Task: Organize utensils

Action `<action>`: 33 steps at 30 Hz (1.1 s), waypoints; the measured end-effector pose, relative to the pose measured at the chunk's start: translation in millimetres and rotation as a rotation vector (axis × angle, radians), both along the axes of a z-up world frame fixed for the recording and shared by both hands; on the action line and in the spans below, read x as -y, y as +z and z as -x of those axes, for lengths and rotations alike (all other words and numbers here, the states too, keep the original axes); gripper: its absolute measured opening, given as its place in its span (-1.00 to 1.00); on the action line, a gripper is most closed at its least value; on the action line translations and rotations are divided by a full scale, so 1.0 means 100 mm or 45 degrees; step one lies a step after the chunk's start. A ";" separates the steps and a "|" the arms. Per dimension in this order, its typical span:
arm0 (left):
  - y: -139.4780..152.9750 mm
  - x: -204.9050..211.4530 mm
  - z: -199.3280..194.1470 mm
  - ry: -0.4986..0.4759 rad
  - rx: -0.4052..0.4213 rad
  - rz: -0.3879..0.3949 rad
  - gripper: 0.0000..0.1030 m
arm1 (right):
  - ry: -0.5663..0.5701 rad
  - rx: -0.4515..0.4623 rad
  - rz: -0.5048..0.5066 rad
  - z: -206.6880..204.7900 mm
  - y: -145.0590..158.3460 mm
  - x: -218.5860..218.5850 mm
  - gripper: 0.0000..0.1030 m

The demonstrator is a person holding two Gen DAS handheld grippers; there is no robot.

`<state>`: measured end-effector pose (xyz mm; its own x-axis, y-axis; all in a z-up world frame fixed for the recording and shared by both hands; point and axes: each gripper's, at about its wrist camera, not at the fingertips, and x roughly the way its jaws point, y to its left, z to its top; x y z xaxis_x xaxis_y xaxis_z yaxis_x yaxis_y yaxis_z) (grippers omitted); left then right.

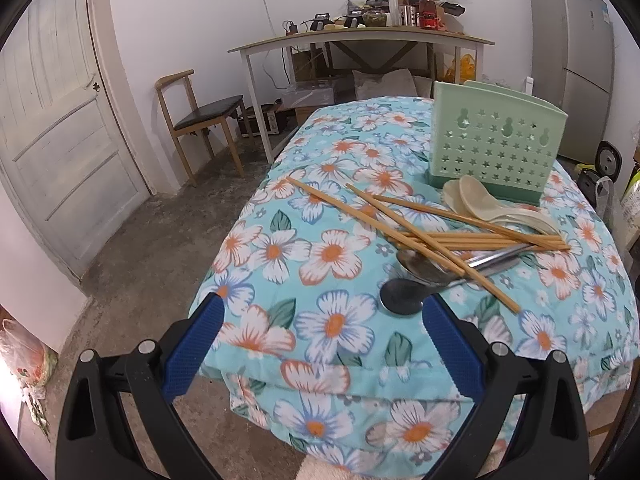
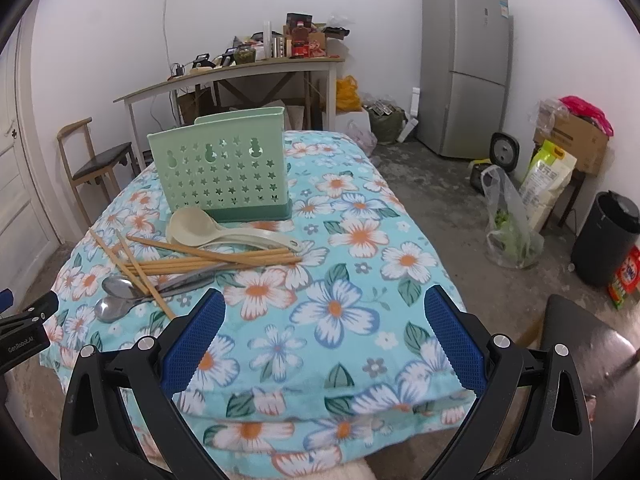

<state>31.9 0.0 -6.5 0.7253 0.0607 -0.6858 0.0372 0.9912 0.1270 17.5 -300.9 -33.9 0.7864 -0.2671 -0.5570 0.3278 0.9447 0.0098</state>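
Item: left gripper (image 1: 322, 320), jaws spread wide, nothing held; hovered over the near left edge of the floral-cloth worktop (image 1: 280, 280).
Item: right gripper (image 2: 325, 316), jaws likewise spread, nothing held; positioned further right.
Item: utensil pile, mid-worktop: wooden chopsticks (image 1: 420, 236) crossed over metal spoons (image 1: 416, 276), cream plastic spoons (image 1: 480, 200) behind.
Item: green perforated holder (image 1: 496, 144), upright at the far side, just beyond the pile.
Relation noted: the metal spoon bowls lie just ahead and right of the left jaws, handles running rightward; the left gripper is judged nearer.
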 end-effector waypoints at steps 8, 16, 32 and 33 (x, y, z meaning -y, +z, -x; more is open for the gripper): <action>-0.04 -0.10 -0.31 0.003 0.007 0.048 0.89 | 0.050 0.024 -0.030 -0.31 -0.04 0.01 0.85; -0.02 -0.28 -0.75 -0.061 0.059 0.259 0.89 | 0.227 -0.056 -0.051 -0.64 -0.18 -0.20 0.85; -0.27 -0.36 -1.44 -0.036 -0.107 0.440 0.69 | 0.288 -0.284 -0.225 -0.90 -0.71 -0.06 0.85; -0.29 -0.37 -1.44 -0.030 -0.114 0.448 0.69 | 0.287 -0.297 -0.224 -0.91 -0.75 -0.06 0.85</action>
<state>176.4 37.0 -35.1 0.6595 -0.2061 -0.7229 0.0559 0.9725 -0.2263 108.4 -295.2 -109.1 0.6609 0.0143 -0.7503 0.1240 0.9840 0.1280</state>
